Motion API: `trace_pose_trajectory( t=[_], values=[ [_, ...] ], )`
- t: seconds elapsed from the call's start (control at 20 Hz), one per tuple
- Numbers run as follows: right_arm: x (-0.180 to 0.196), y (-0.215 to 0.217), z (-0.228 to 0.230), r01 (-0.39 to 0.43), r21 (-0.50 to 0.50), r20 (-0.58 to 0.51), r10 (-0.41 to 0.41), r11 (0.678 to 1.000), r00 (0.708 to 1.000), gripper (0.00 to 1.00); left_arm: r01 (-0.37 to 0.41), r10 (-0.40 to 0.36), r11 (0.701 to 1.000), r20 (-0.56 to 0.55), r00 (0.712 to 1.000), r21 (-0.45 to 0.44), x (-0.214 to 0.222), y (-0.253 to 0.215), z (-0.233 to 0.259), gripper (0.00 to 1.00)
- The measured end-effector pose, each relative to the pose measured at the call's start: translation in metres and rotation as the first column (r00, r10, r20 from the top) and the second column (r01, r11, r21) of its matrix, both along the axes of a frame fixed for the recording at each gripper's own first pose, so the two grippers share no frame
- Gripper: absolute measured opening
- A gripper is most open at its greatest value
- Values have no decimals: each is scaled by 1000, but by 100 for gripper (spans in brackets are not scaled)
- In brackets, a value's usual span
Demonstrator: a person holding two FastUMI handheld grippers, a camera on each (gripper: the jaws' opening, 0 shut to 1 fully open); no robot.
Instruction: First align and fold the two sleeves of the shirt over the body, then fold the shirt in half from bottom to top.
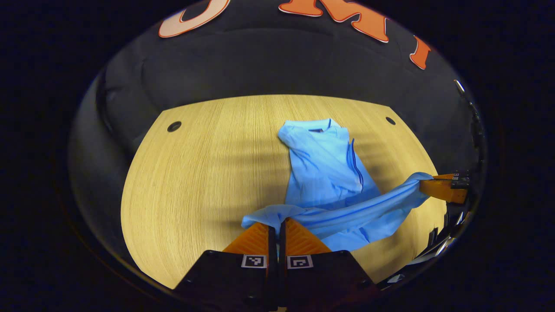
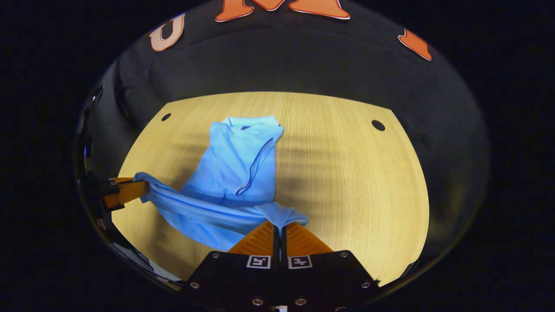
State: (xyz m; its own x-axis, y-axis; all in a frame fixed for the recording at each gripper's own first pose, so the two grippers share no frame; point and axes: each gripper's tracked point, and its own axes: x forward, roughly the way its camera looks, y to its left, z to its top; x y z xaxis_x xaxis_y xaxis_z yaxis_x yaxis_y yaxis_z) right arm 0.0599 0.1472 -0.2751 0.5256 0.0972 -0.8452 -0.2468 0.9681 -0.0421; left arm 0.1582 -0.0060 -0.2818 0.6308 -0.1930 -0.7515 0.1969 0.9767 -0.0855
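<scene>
Left gripper view: the left gripper (image 1: 277, 223) has its jaws pinched together on one bottom corner of the blue shirt (image 1: 323, 167), hem lifted off the wooden table (image 1: 195, 173). Off to the side, the right gripper (image 1: 435, 187) grips the other corner, hem stretched between them. Right gripper view: the right gripper's jaws are clamped on its corner too, left gripper at the far edge, collar end lying flat on the table with both sleeves folded in. The risk from here, I'd say: uneven pull between the two hands could drag the collar end or shake a sleeve loose, skewing the fold.
</scene>
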Motion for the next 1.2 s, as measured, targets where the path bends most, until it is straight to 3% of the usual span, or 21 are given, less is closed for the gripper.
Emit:
trace_pose_trajectory(
  t=[0.3, 0.45, 0.85, 0.9, 0.95, 1.0, 1.05, 1.15, 1.2],
  values=[
    [86, 7, -3, 1, -24, 73, 1, 1000, 997, 0, -24, 24, 1000, 77, 997, -4, 98, -13, 14, 4],
    [116, 16, -15, 43, 23, 77, -45, 999, 996, 0, -47, 46, 999, 87, 995, 4, 135, -11, 9, 4],
    [184, 32, -34, 110, 92, 93, -119, 990, 989, 1, -78, 71, 994, 94, 993, 78, 190, -6, -5, 4],
    [181, 32, -34, 122, 103, 78, -130, 987, 988, 2, -78, 71, 994, 91, 993, 79, 191, -7, -9, 11],
    [177, 28, -35, 132, 90, 66, -138, 987, 988, 6, -81, 75, 994, 92, 993, 69, 191, -7, -8, 13],
    [177, 27, -40, 134, 76, 63, -139, 988, 988, 10, -87, 81, 994, 99, 992, 63, 191, -8, -8, 22],
    [174, 23, -37, 129, 59, 68, -133, 990, 989, 21, -99, 91, 993, 110, 990, 65, 192, -4, -5, 31],
    [173, 22, -32, 123, 54, 90, -127, 991, 988, 61, -126, 117, 990, 135, 984, 56, 192, 1, 2, 59],
    [171, 21, -26, 125, 57, 98, -131, 990, 987, 70, -135, 127, 990, 148, 981, 45, 192, 1, 7, 72]
  ],
)
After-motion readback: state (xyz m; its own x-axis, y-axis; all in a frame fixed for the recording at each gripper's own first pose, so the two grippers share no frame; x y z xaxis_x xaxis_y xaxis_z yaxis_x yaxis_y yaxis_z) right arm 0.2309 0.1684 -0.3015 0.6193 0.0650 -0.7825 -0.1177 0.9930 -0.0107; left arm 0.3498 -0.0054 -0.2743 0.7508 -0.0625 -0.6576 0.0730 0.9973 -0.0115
